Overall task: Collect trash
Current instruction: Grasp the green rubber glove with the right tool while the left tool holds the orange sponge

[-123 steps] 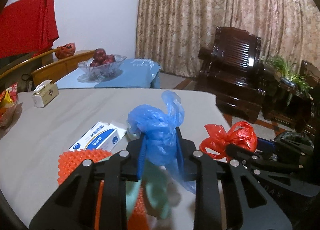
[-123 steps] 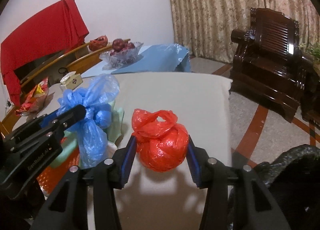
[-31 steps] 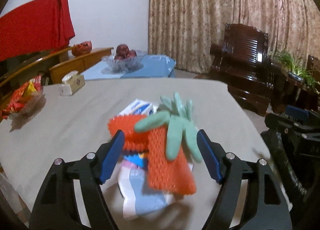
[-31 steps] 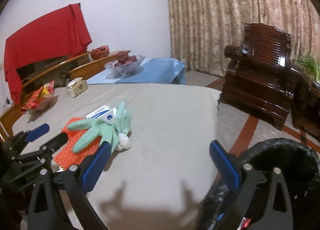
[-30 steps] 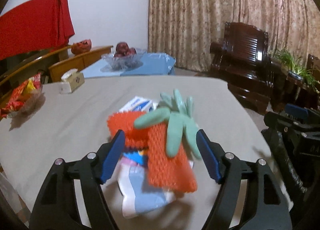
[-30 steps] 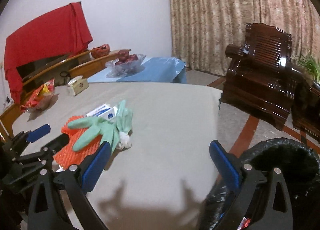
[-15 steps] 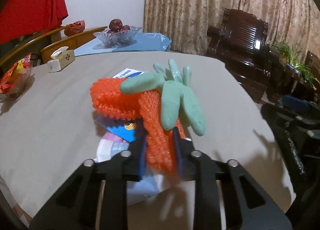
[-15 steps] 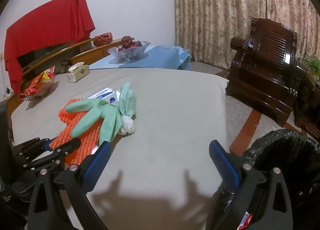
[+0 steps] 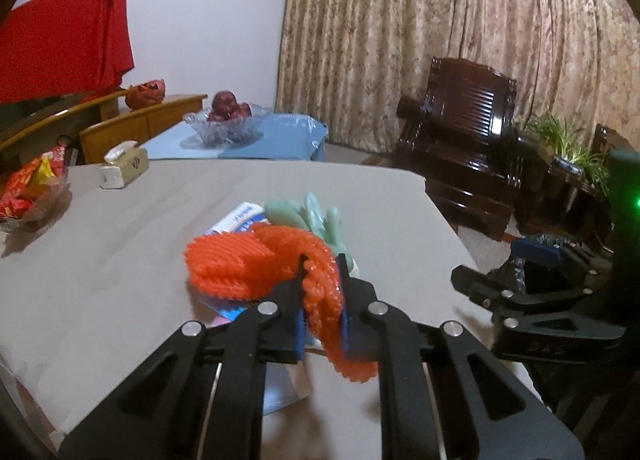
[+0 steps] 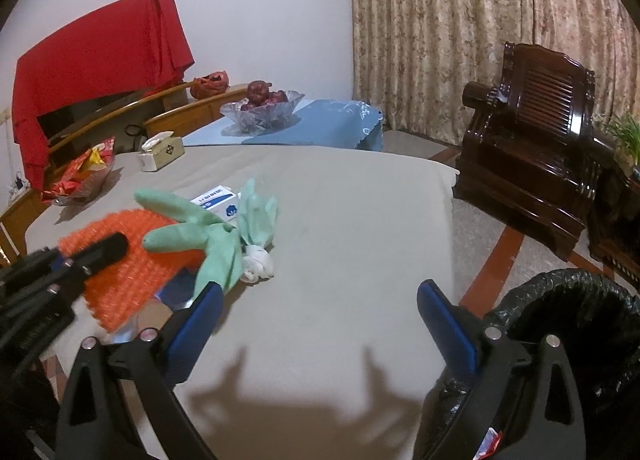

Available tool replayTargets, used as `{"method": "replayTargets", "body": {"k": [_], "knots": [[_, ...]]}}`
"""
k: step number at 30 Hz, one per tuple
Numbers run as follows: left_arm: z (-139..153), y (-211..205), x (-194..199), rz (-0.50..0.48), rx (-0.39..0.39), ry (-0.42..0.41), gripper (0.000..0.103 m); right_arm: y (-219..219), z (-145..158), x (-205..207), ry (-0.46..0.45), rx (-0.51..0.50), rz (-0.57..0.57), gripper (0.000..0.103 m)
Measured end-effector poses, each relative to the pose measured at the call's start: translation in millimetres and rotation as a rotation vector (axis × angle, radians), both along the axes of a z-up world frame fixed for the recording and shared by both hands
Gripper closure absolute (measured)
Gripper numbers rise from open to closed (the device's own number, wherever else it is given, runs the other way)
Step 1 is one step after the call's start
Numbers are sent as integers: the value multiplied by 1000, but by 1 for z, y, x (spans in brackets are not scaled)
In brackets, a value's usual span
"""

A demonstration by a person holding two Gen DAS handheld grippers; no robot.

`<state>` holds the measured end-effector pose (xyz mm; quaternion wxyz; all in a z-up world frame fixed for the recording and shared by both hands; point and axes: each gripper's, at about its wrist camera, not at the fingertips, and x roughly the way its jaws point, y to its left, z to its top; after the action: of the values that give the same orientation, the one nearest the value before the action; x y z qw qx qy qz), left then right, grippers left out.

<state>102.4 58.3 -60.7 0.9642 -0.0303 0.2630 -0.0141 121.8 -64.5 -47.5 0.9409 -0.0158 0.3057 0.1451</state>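
My left gripper [image 9: 320,260] is shut on an orange foam net [image 9: 256,260] and lifts its near end off the grey table [image 9: 120,240]. The net also shows in the right wrist view [image 10: 132,260]. A green rubber glove [image 10: 208,236] lies partly over the net, next to a small white wad [image 10: 258,260]. A white and blue box [image 10: 218,202] lies behind them. My right gripper [image 10: 320,308] is open and empty above the table's near right part. A bin with a black bag [image 10: 568,324] stands beside the table at the right.
A tissue box [image 10: 162,150] and a bowl of red snack packets [image 10: 78,176] sit at the table's far left. A glass fruit bowl [image 10: 262,106] is on a blue-covered table behind. A dark wooden armchair [image 10: 532,132] stands at the right.
My left gripper has closed on the orange net and raised it. The green glove has slid back off the net's top. My right gripper stays open.
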Motion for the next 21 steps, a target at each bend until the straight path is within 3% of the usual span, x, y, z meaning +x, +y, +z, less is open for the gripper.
{"method": "replayTargets", "body": {"k": [10, 21], "knots": [[15, 33, -10, 91, 39, -72, 92, 34, 5, 12, -13, 26, 62, 8], [-18, 67, 14, 169, 45, -4, 92, 80, -18, 53, 58, 51, 112, 12]]}}
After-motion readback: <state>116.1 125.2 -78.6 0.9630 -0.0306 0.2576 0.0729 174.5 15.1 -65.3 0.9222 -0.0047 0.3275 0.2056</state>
